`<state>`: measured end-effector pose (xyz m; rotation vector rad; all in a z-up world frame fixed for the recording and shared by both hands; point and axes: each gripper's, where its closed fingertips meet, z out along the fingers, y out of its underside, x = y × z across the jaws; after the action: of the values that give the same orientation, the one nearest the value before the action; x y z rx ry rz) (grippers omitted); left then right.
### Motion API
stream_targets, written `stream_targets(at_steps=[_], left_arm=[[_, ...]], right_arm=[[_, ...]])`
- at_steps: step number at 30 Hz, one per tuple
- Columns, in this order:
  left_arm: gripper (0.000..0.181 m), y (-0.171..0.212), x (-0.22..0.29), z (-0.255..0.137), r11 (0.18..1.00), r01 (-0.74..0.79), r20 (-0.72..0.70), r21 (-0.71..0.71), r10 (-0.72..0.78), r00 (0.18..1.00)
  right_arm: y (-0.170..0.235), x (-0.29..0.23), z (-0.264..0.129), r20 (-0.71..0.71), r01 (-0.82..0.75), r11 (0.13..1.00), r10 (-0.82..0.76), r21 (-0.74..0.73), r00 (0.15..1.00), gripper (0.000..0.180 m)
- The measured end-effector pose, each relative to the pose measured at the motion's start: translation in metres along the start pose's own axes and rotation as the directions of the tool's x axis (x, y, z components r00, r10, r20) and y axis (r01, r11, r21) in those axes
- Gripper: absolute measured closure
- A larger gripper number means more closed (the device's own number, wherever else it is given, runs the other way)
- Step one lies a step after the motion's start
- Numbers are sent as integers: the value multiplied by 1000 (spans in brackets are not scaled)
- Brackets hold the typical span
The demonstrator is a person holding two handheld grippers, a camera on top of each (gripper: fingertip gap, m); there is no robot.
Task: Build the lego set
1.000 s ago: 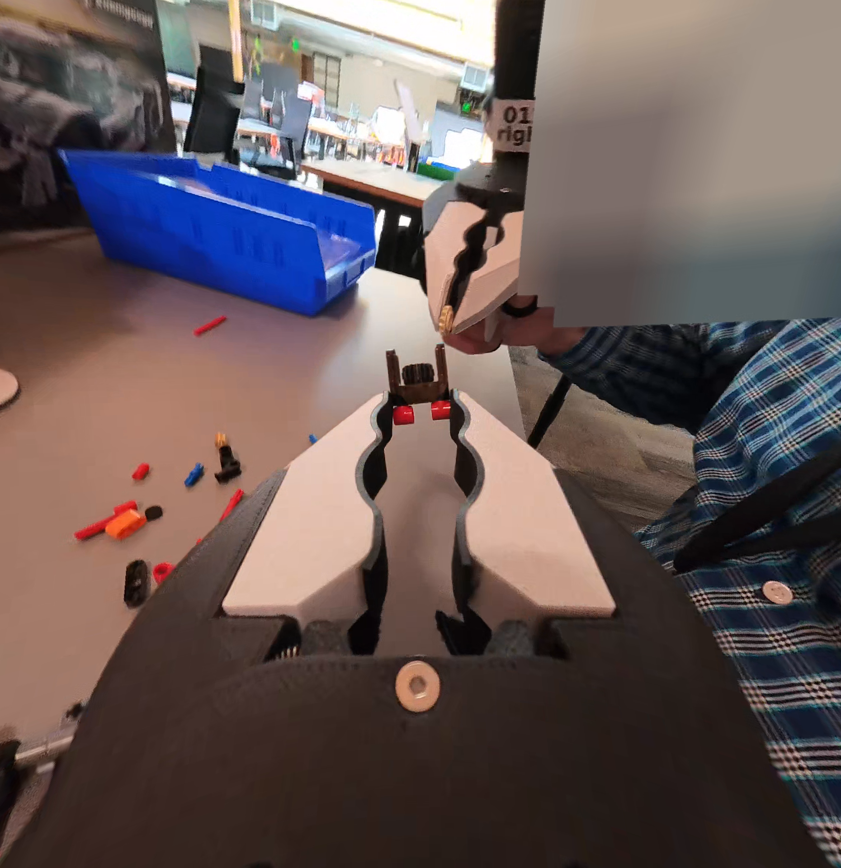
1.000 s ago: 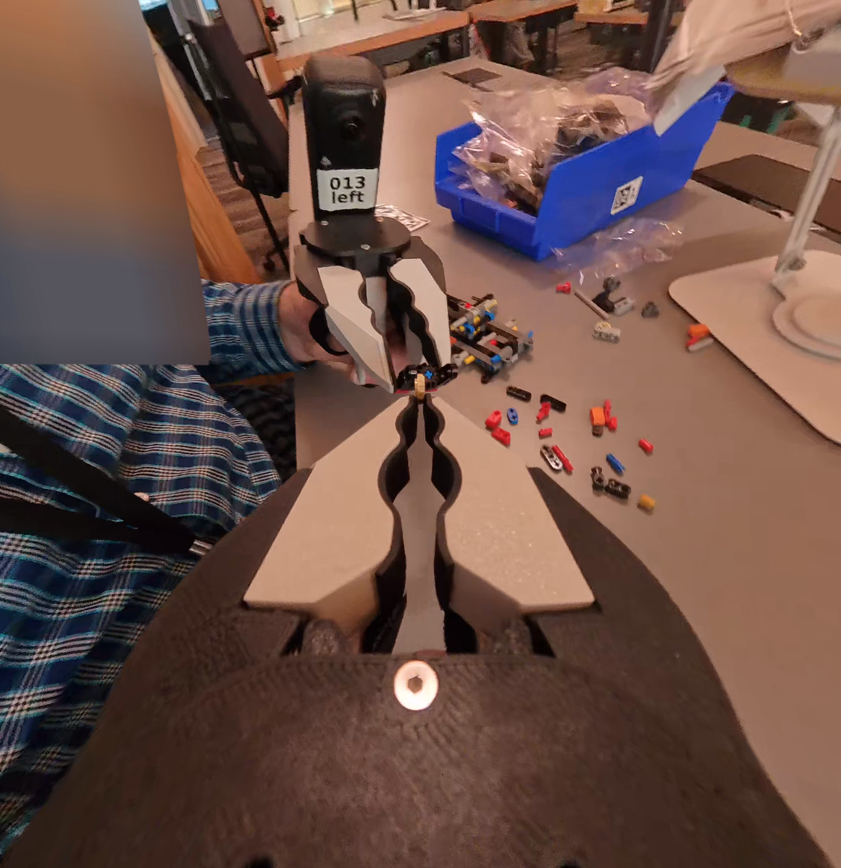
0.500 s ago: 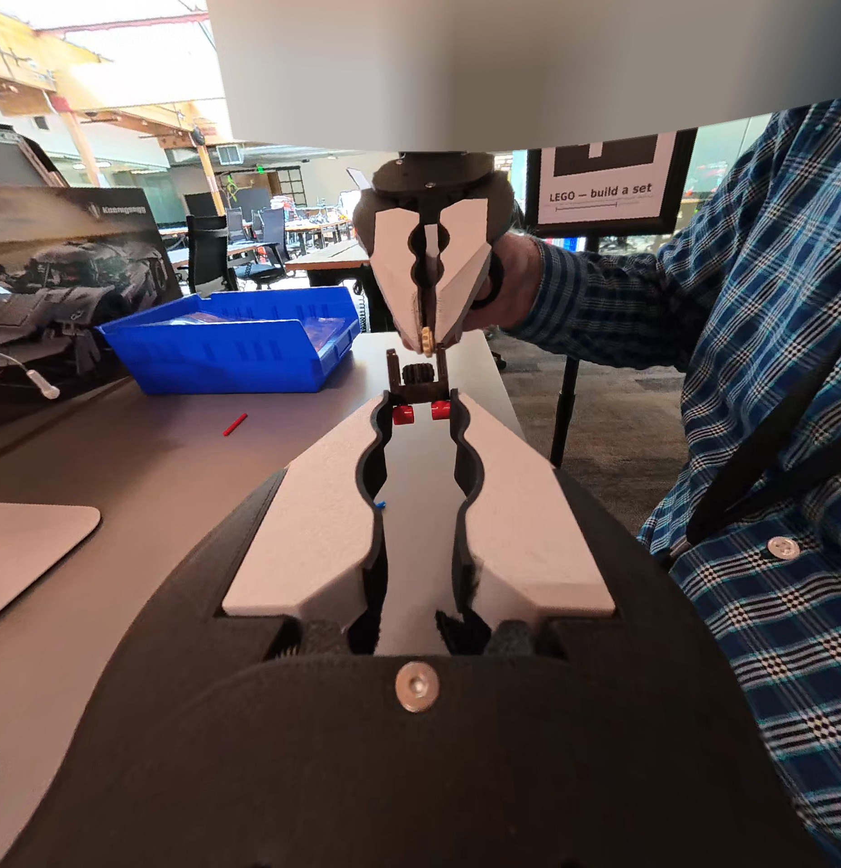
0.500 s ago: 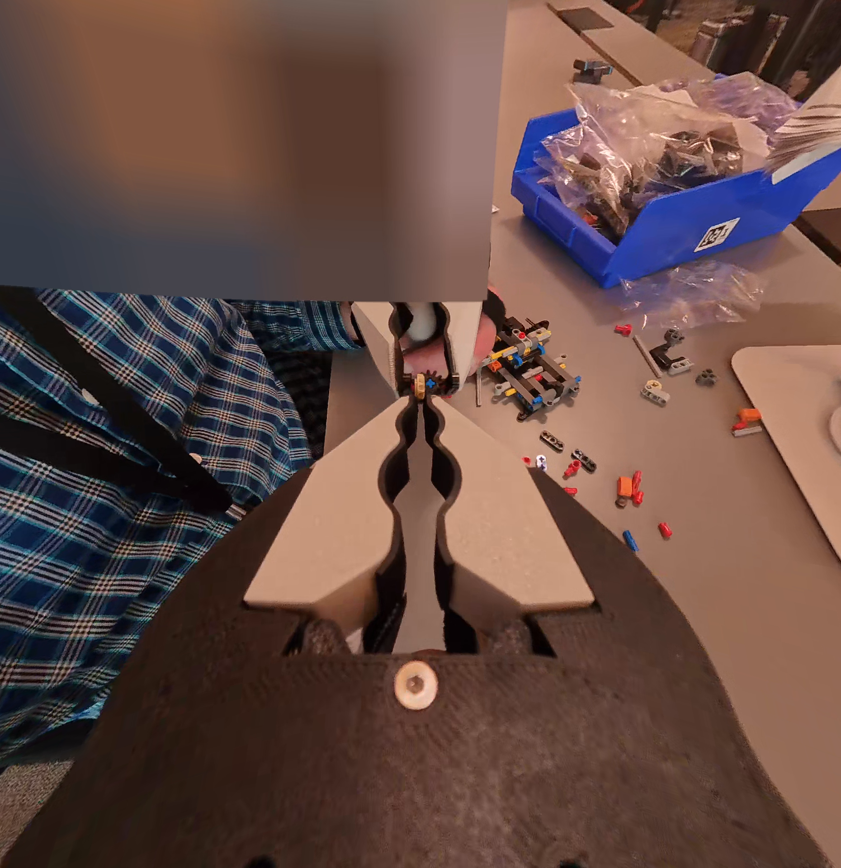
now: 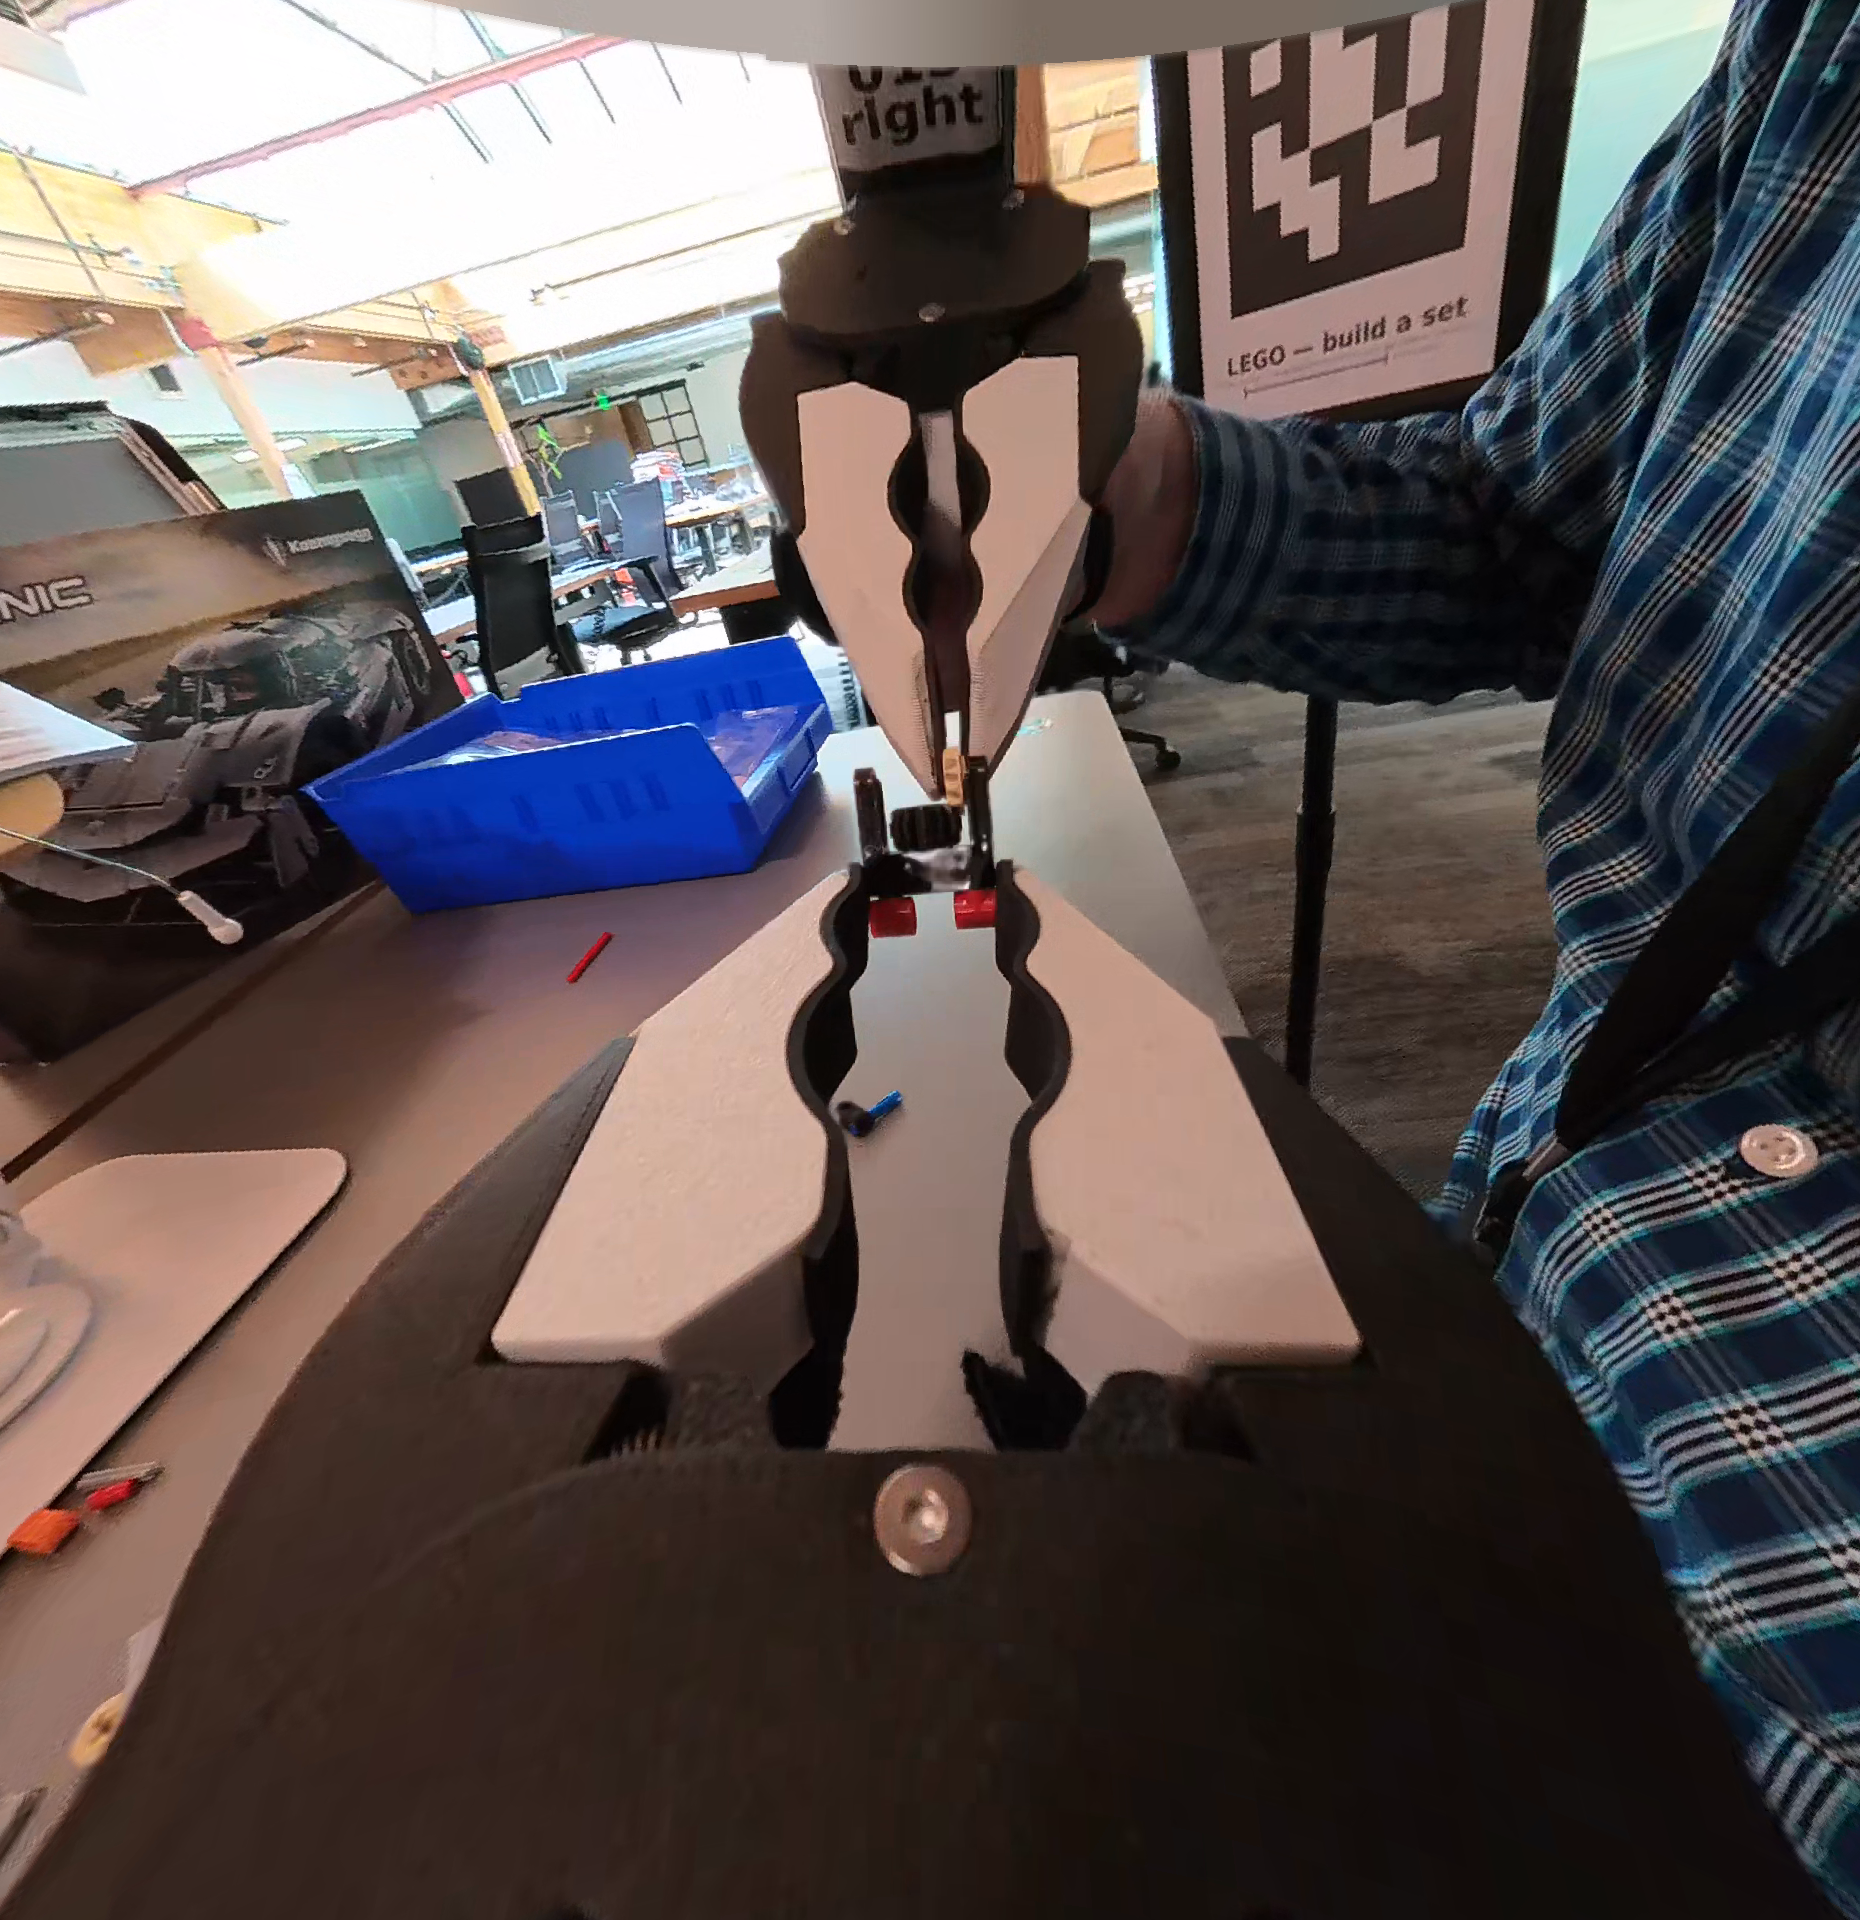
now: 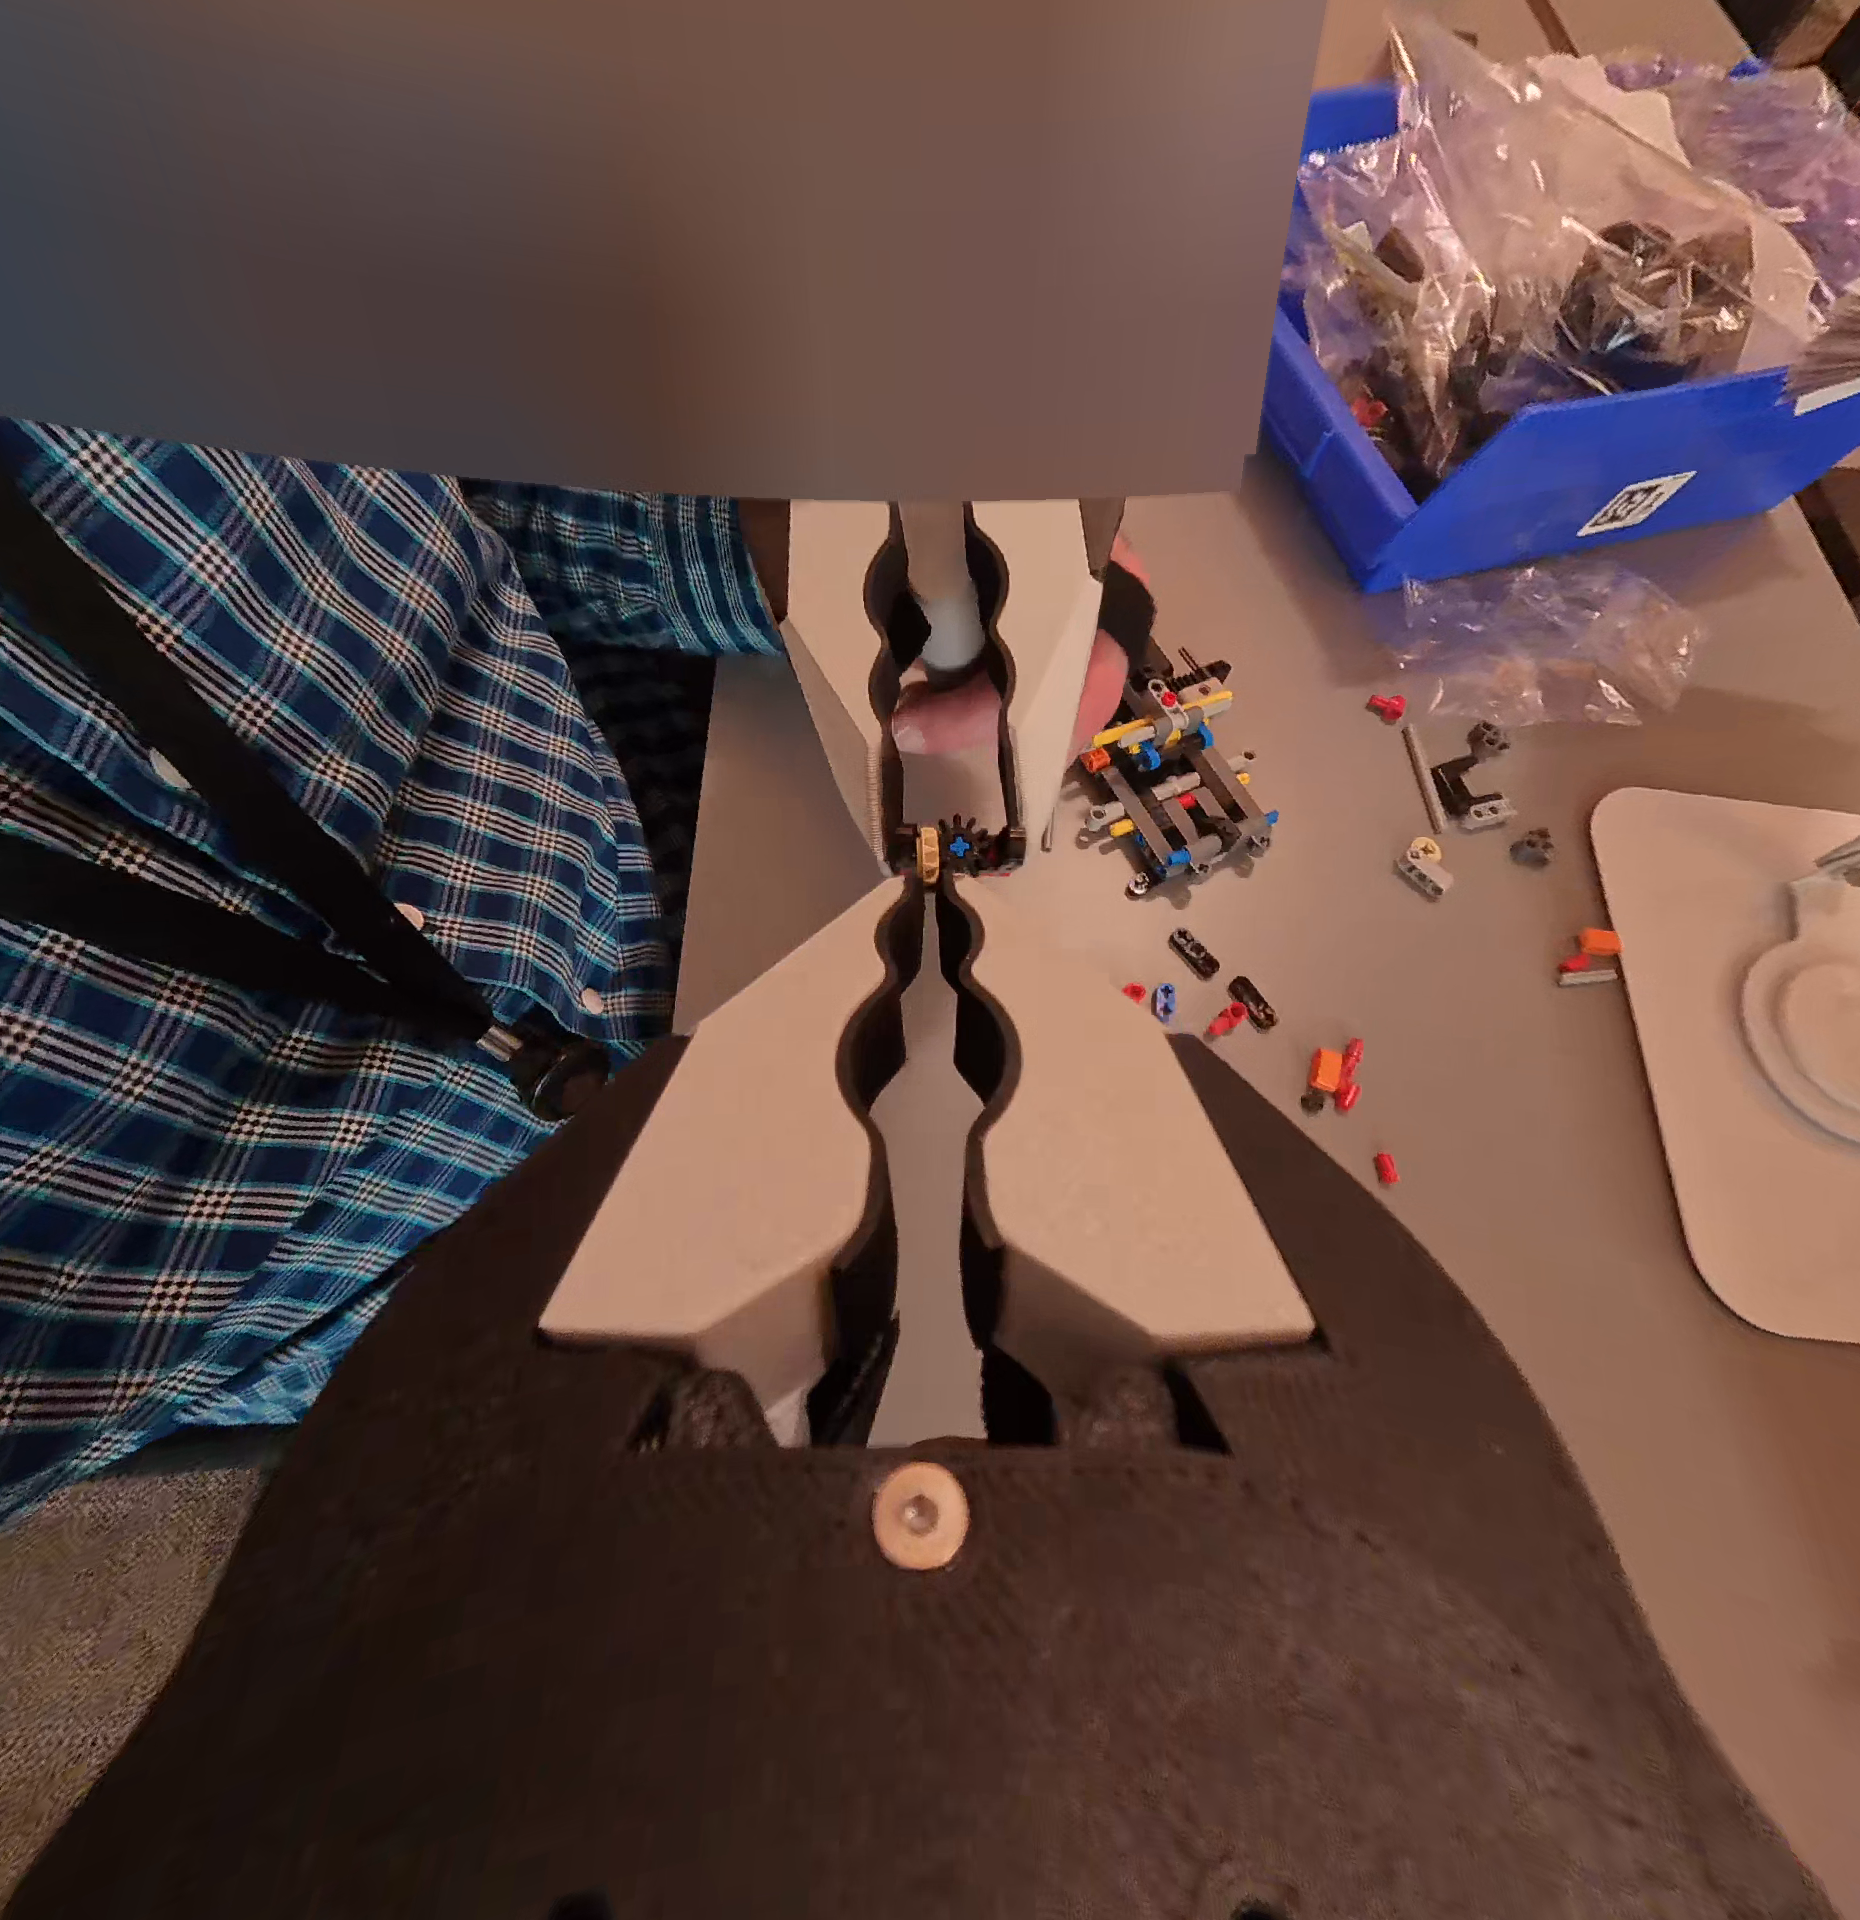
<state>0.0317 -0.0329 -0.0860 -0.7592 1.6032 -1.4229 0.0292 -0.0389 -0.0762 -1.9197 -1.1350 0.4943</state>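
My left gripper (image 5: 931,896) is shut on a small black lego frame (image 5: 924,868) with two red pins and a black gear between its upright arms. It holds the frame in the air above the table's edge. My right gripper (image 5: 952,774) comes down from above, shut on a small tan gear-like piece (image 5: 950,771). That piece touches the frame's right arm, beside the black gear. In the right wrist view my right gripper (image 6: 931,891) holds the tan piece (image 6: 930,850) against the frame (image 6: 973,847), which sits in the left gripper (image 6: 955,844) facing it.
A half-built chassis (image 6: 1175,790) and several loose small pieces (image 6: 1243,1008) lie on the grey table (image 6: 1425,1351). A blue bin (image 6: 1632,488) holds plastic bags of parts. A white stand base (image 6: 1736,1091) lies at the right. The person's plaid shirt (image 6: 230,831) is close by. Only a small space, under 4 cm, lies between the two pairs of fingers.
Both grippers rose and tilted toward each other. The right gripper closed the gap, and the tan piece went from just above the frame to touching it.
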Motion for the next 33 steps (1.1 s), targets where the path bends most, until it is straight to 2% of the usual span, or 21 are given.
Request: stream_targets(at_steps=[4, 13, 20, 33], left_arm=[[159, 7, 0, 2, 994, -80, 28, -68, 82, 996], [158, 21, 2, 8, 984, -118, 26, -134, 123, 992], [159, 21, 3, 8, 986, -112, 24, -122, 116, 993], [159, 17, 6, 9, 984, -142, 27, -110, 145, 989]], right_arm=[[7, 0, 2, -3, 1, 997, -1, -81, 1000, 180], [23, -1, 5, 23, 82, 952, -79, -296, 997, 180], [23, -2, 5, 97, 93, 943, -65, -320, 993, 180], [23, -6, 3, 137, 146, 925, -103, -350, 985, 179]])
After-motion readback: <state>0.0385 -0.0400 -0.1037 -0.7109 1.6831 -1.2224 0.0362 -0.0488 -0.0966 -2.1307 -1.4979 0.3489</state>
